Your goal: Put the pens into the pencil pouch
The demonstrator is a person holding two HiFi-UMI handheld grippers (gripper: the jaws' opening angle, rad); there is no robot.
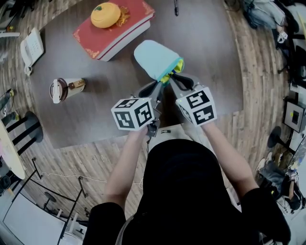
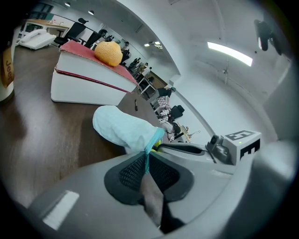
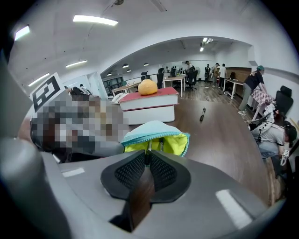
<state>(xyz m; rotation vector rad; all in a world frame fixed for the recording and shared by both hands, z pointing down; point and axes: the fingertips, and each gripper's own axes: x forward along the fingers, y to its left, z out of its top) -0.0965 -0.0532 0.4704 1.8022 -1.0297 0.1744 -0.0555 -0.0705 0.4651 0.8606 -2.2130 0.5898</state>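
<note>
Pinching the pouch [image 2: 124, 128], left gripper [image 2: 147, 161]; right gripper [image 3: 147, 158] apparently grips pen [image 3: 149, 144].

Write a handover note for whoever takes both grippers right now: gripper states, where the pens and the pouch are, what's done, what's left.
Left gripper: shut on the pouch at its rim, holding the mouth open.
Right gripper: shut on what looks like a pen, its tip just inside the yellow lining.
The pouch lies on the table, mouth toward the person.
Other pen lies at the table's far edge.
Done: first pen partly in.
Left: probably push it in, release, then fetch the other pen.
</note>
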